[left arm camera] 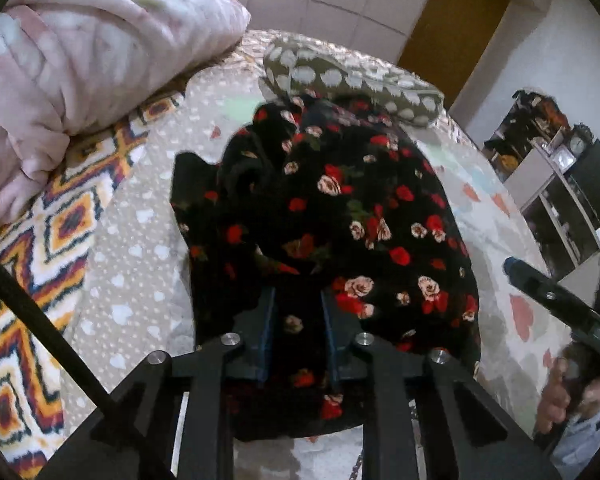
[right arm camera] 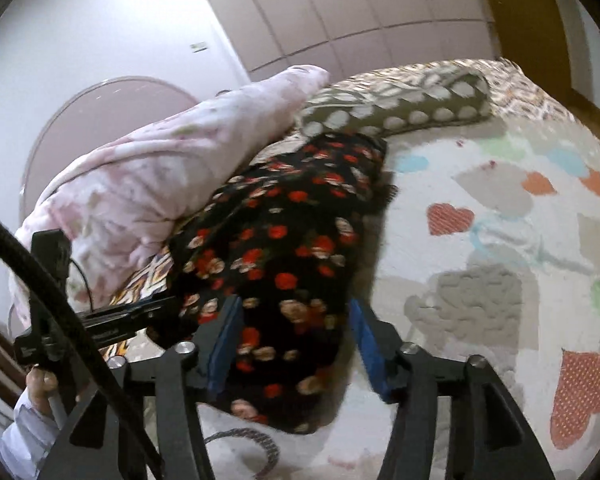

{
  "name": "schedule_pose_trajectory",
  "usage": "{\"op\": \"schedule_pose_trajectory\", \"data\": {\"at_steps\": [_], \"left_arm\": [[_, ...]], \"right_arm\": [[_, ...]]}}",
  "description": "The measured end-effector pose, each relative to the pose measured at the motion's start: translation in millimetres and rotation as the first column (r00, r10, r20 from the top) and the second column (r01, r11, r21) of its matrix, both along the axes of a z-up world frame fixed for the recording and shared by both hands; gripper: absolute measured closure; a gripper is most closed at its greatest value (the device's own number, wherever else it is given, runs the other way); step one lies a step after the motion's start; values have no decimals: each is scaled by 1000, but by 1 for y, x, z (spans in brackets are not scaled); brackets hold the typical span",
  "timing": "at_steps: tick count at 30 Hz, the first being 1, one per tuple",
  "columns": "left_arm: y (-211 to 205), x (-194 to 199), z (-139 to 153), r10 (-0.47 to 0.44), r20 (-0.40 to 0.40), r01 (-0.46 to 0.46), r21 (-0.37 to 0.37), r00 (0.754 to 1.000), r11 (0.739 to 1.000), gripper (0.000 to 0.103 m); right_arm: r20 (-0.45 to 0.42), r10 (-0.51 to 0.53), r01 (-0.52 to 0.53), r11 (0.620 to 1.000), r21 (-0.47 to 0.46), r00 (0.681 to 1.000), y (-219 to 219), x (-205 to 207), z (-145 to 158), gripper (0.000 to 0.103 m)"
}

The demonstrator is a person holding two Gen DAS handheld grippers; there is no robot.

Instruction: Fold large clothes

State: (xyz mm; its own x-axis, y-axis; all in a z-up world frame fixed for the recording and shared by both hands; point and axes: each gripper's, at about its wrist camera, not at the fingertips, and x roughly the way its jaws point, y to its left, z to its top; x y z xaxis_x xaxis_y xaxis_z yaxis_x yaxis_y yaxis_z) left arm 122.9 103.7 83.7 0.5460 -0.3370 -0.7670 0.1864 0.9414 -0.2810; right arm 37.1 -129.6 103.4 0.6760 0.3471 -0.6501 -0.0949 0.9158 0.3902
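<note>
A black garment with red and cream roses [left arm camera: 340,208] lies bunched on the bed. In the left wrist view its near edge runs between the narrow jaws of my left gripper [left arm camera: 298,300], which is shut on the fabric. In the right wrist view the same garment [right arm camera: 284,248] stretches away from me. My right gripper [right arm camera: 295,304] straddles its near end, jaws wide, and the right blue pad [right arm camera: 370,356] stands clear of the cloth. Each gripper shows in the other's view: the right one [left arm camera: 560,300] at the right edge, the left one [right arm camera: 100,320] at the lower left, held by a hand.
The bedspread [right arm camera: 480,240] has coloured hearts. A bundled pink blanket [left arm camera: 80,60] lies at the left and a spotted pillow [left arm camera: 352,76] behind the garment. A zigzag-patterned cover [left arm camera: 60,220] lies under the blanket. Shelves [left arm camera: 552,184] and a door [left arm camera: 456,28] stand beyond the bed.
</note>
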Motion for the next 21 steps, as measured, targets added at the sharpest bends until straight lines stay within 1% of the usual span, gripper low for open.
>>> {"op": "schedule_pose_trajectory", "data": {"at_steps": [1,2,3,4,5,7,8,10,11,12,13,15,17,18,19,20,21], "left_arm": [[6,-2,0,10,1,-10,-8,1000,1000,84],[12,-2,-2,16,-5,-16,-16,1000,1000,84],[19,-1,-8,21,-21,-22,-30,1000,999,84],[22,0,-13,24,-33,-25,-37,999,999,84],[24,2,-18,25,-43,-27,-43,999,999,84],[27,3,-26,27,-53,-30,-52,998,998,84],[29,4,-28,28,-54,-31,-59,998,998,83],[31,5,-32,30,-55,-35,-85,998,996,83],[33,5,-34,32,-58,-37,-96,998,995,82],[36,6,-37,37,-63,-44,-107,997,993,82],[37,6,-40,42,-64,-49,-112,997,993,81],[38,5,-43,52,-59,-59,-124,997,990,81],[33,2,-39,57,-51,-63,-124,997,990,81],[27,0,-34,54,-42,-58,-114,998,992,81],[19,-1,-30,37,-34,-40,-92,999,995,81],[9,-2,-25,29,-23,-31,-73,999,997,82],[-4,-2,-20,9,-17,-10,-66,1000,998,83]], "right_arm": [[-4,-6,6,1000,10,1000,-4,3,-3,30],[-12,-7,7,1000,24,1000,-7,11,-7,26],[-20,-11,12,999,38,1000,-10,17,-12,25],[-28,-14,16,998,59,1000,-14,24,-17,22],[-49,-9,14,994,105,999,-17,37,-26,18],[-97,-5,22,985,171,995,-21,57,-44,18],[-129,-5,34,974,223,992,-21,71,-57,17],[-156,44,10,944,331,987,-17,89,-74,14],[-170,67,4,922,386,983,-14,100,-83,9],[-179,86,-1,905,426,980,-9,108,-91,6],[-188,95,-2,898,439,978,-2,117,-98,5],[-220,122,-9,891,453,968,9,131,-110,9],[-238,131,0,876,482,962,8,137,-112,32],[-237,135,1,868,496,962,6,136,-110,37],[-226,134,-3,866,500,965,2,135,-106,44],[-206,128,-10,870,493,970,-2,130,-98,48],[-182,125,-20,870,492,975,-6,124,-90,49]]}}
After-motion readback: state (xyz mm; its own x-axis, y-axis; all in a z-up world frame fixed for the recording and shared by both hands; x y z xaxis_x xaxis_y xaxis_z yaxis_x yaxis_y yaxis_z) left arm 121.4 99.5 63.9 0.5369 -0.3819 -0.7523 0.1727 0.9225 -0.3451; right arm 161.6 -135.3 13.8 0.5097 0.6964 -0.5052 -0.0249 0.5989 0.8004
